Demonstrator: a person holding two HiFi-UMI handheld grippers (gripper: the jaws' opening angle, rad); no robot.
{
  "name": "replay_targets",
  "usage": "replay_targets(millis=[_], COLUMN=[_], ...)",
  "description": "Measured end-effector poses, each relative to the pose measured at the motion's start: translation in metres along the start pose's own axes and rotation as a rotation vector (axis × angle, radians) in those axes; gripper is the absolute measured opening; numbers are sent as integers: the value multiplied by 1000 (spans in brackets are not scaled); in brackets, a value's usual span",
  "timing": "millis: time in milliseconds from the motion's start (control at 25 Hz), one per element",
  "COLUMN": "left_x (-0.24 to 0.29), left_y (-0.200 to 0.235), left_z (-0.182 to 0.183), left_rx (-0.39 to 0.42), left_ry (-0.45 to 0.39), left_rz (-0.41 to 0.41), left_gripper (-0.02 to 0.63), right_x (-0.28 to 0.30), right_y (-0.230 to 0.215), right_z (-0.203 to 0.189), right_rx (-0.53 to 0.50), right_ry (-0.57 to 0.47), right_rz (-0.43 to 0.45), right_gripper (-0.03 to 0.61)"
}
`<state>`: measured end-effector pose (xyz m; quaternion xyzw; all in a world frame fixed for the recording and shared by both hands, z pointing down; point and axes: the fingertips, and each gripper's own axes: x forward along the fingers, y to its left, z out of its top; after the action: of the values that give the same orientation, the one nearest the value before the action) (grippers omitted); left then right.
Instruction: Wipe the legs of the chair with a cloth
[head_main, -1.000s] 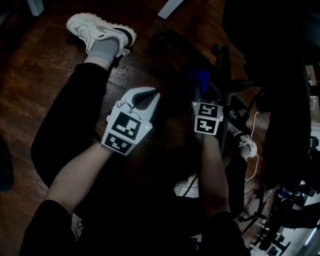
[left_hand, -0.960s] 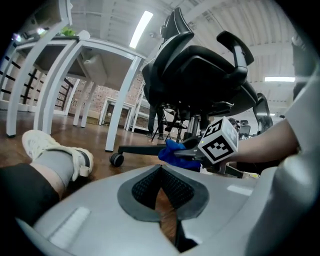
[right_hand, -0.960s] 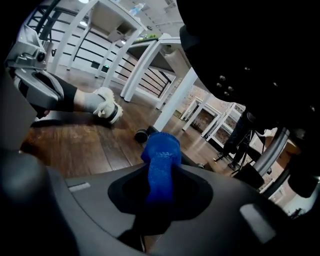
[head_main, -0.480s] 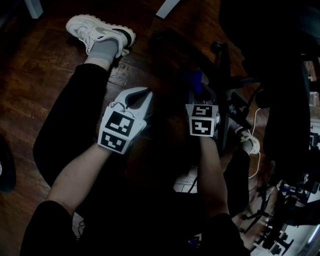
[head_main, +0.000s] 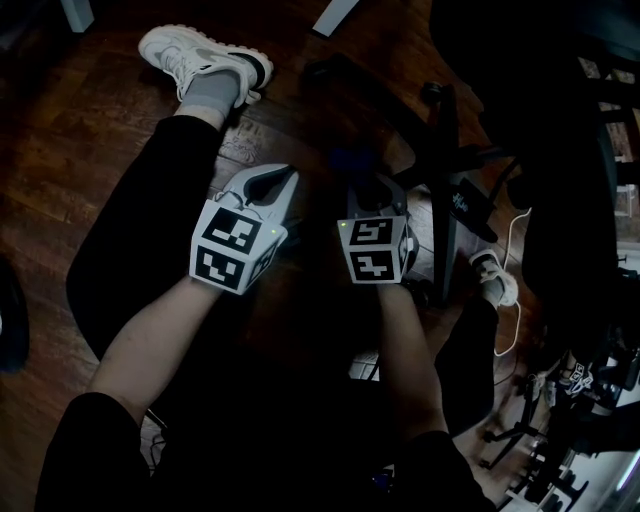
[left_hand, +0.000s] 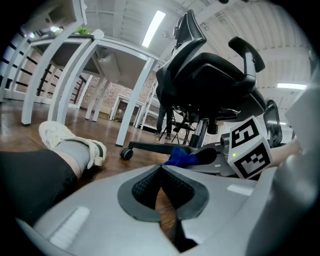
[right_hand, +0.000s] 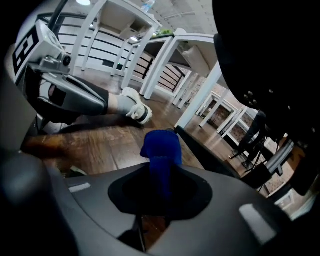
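The black office chair (left_hand: 210, 75) stands on a star base; one leg (head_main: 350, 85) runs up-left in the head view and ends in a caster (left_hand: 126, 153). My right gripper (head_main: 360, 172) is shut on a blue cloth (right_hand: 161, 147), which sticks out past its jaws. The cloth (head_main: 350, 160) hangs just left of the base's hub, near the leg (right_hand: 210, 155); I cannot tell whether it touches. My left gripper (head_main: 268, 188) is beside it on the left, shut and holding nothing, jaws pressed together (left_hand: 161, 167). The cloth (left_hand: 182, 157) also shows beyond the left jaws.
The person's leg in black trousers, with a white shoe (head_main: 195, 55), lies stretched over the dark wood floor (head_main: 80, 130) to the left. White table legs (left_hand: 135, 105) stand behind. A white cable (head_main: 510, 290) and more gear lie at the right.
My right gripper has slid left and nearer in the head view, carrying the blue cloth away from the chair's hub. The left gripper has shifted only slightly.
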<state>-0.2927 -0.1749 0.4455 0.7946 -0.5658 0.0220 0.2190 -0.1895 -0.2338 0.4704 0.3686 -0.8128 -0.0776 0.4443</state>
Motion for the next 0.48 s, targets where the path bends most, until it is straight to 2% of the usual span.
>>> replay_targets(millis=[200, 480], left_x=[-8, -9], left_y=[0, -1], left_z=[2, 1], left_rx=[15, 20], left_ry=[-5, -4], left_rz=[18, 39], left_gripper=[5, 5], right_x=[-9, -30], right_y=[31, 73], right_z=[4, 11], right_rx=[-10, 17], right_ry=[-17, -94], right_rz=[69, 193], right_gripper=[94, 93])
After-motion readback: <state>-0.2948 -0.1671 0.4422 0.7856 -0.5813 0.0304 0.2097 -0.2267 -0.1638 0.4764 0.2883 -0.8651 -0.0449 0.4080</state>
